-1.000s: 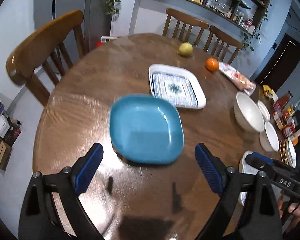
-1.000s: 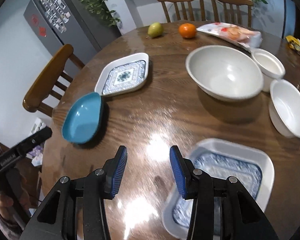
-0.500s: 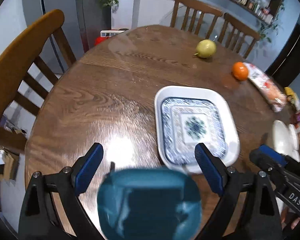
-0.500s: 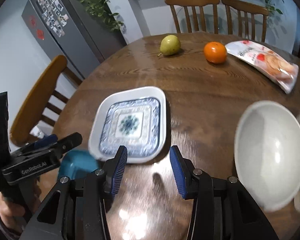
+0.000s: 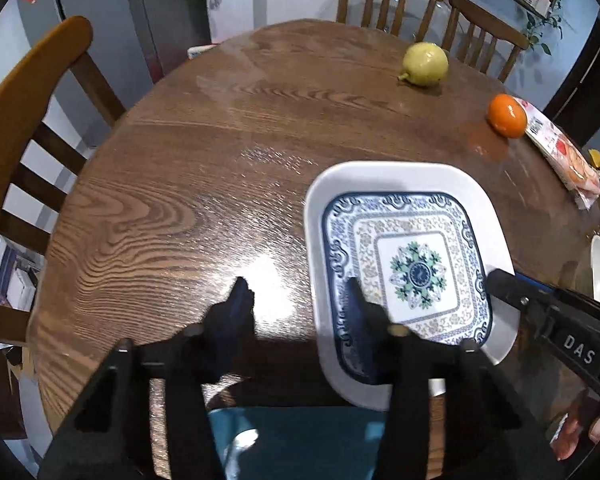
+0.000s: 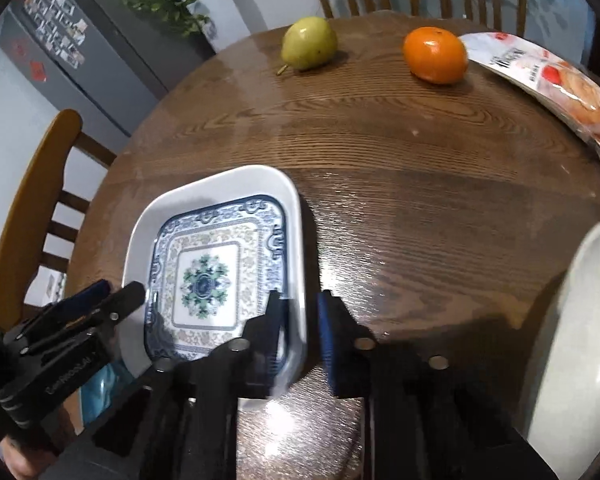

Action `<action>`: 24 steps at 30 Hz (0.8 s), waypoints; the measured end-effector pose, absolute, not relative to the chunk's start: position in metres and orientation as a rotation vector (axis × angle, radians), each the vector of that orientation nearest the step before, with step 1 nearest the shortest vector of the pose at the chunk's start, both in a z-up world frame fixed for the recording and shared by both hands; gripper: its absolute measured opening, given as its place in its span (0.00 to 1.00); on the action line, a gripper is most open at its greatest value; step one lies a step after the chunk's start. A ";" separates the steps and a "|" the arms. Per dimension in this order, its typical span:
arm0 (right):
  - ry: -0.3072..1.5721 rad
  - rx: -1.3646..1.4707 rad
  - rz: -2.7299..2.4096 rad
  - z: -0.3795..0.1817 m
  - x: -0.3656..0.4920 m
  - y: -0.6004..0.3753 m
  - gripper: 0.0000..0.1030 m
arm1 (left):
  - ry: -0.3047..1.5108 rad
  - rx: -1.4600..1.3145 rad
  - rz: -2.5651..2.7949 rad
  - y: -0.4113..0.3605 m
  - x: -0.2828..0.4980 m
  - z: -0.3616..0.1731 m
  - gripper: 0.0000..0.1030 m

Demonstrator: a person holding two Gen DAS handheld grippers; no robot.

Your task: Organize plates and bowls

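A square white plate with a blue floral pattern lies on the round wooden table. My left gripper straddles its left rim and its jaws are closing; the outer finger still stands apart from the rim over bare wood. My right gripper is closing on the right rim, its pads tight on either side. Each gripper shows at the edge of the other's view. A teal plate sits just under my left gripper, partly beneath the patterned plate's near edge.
A pear and an orange rest at the far side, with a snack packet to the right. A large white bowl stands close on the right. Wooden chairs ring the table.
Both grippers travelled forward, past the teal plate, to the patterned plate. Both pairs of jaws have narrowed around its opposite rims.
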State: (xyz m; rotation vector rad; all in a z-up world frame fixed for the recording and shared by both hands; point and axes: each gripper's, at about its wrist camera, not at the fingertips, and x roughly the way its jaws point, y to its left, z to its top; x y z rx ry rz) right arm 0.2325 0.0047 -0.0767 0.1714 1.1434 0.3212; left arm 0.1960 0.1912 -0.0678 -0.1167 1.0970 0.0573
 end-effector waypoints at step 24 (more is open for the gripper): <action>0.943 0.202 0.336 -0.002 0.177 -0.022 0.07 | 0.868 -0.050 -0.040 0.154 0.134 0.021 0.13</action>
